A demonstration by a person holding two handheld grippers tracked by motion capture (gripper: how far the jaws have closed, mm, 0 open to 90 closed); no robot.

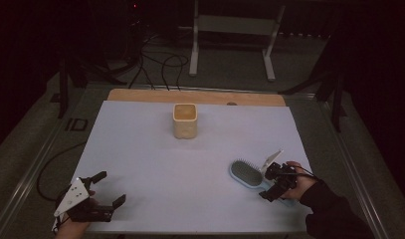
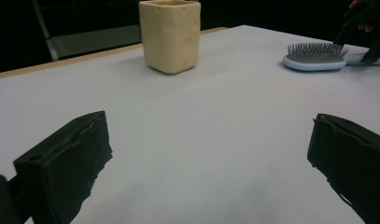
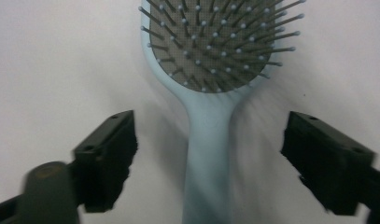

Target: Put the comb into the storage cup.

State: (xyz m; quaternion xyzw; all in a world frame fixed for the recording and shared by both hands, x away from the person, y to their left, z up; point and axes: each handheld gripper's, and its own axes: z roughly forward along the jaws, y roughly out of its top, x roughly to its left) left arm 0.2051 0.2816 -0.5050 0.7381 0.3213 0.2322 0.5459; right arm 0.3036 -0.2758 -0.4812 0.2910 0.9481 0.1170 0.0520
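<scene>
White table sheet [image 1: 155,164]. Cream square cup [image 1: 185,120] upright at far centre. Light-blue hairbrush [image 1: 246,173] lies bristles-up at near right, handle between right gripper [image 3: 208,154] jaws, spread apart, not touching. Left gripper [image 1: 109,188] near left, jaws apart, empty.

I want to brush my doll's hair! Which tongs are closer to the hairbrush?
The right tongs: open, they straddle the light-blue hairbrush handle without touching it. The left tongs sit open far across the table, at its opposite near corner.

Overhead and low left views share the hairbrush [image 1: 246,173]
</scene>
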